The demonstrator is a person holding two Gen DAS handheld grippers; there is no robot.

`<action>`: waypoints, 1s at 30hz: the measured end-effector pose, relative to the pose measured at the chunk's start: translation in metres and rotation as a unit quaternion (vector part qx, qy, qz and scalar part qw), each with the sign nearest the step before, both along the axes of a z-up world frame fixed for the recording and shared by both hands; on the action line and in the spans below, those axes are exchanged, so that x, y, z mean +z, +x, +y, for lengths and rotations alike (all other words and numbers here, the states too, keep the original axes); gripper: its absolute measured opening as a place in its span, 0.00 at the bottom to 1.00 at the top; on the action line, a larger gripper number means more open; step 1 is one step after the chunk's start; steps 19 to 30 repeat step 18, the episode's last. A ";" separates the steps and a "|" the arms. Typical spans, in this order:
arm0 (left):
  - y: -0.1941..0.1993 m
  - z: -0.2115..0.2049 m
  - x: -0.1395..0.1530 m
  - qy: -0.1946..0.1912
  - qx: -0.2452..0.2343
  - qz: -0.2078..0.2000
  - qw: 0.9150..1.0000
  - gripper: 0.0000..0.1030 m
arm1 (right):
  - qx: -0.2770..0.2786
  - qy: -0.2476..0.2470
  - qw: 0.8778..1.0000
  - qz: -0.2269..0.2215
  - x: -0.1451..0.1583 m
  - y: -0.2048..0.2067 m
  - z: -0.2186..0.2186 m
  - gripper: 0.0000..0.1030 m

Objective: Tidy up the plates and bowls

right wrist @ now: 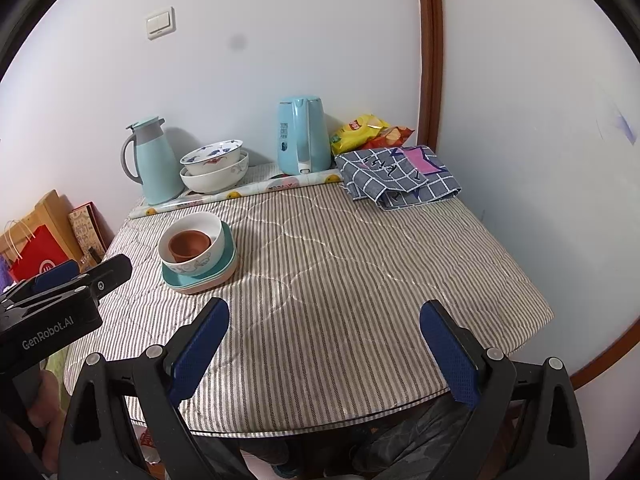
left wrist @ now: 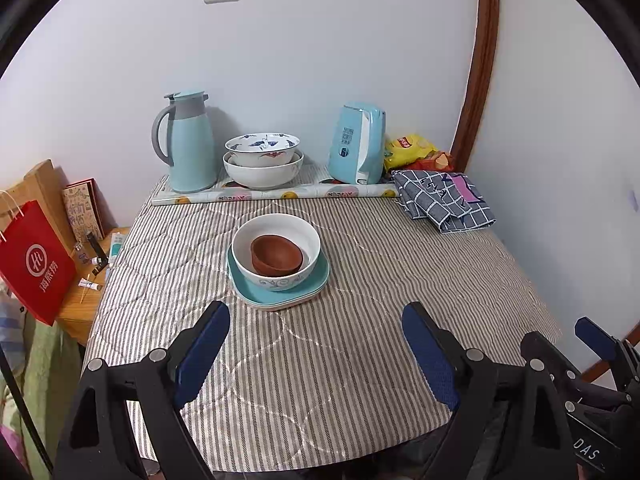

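Observation:
On the striped tablecloth point(left wrist: 380, 280) stands a stack: teal square plates point(left wrist: 256, 294), on them a white bowl point(left wrist: 280, 224), and inside it small brown bowls point(left wrist: 276, 254). By the back wall a blue-patterned bowl point(left wrist: 262, 146) sits nested in a larger white bowl point(left wrist: 262, 178). My left gripper point(left wrist: 316, 316) is open and empty just in front of the stack. My right gripper point(right wrist: 325, 309) is open and empty over bare cloth, with the stack point(right wrist: 192, 248) off to its front left. Each gripper shows at the edge of the other's view.
A teal thermos jug point(left wrist: 190, 144), a teal kettle point(left wrist: 358, 144) and snack bags point(left wrist: 408, 146) line the back wall behind a paper roll point(left wrist: 272, 194). A folded checked cloth point(left wrist: 444, 200) lies at the back right. A red bag point(left wrist: 36, 264) stands left of the table.

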State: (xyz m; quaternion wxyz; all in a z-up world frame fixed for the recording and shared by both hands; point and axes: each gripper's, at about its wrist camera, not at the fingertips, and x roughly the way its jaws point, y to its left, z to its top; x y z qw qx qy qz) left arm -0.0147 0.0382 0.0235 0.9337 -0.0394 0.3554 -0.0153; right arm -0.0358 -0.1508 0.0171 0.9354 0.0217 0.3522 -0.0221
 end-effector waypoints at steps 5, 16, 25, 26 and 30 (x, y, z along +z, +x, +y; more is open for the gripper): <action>-0.002 0.002 0.000 0.000 0.001 -0.001 1.000 0.85 | 0.000 0.000 1.000 0.000 0.000 0.000 -0.001 0.93; 0.001 0.005 -0.001 0.000 0.003 0.001 1.000 0.85 | 0.003 -0.003 1.000 -0.005 0.002 -0.002 0.002 0.93; 0.004 0.007 -0.004 -0.001 0.004 0.003 1.000 0.85 | 0.004 -0.004 1.000 -0.005 0.002 -0.002 0.003 0.93; 0.004 0.007 -0.004 -0.001 0.004 0.003 1.000 0.85 | 0.004 -0.004 1.000 -0.005 0.002 -0.002 0.003 0.93; 0.004 0.007 -0.004 -0.001 0.004 0.003 1.000 0.85 | 0.004 -0.004 1.000 -0.005 0.002 -0.002 0.003 0.93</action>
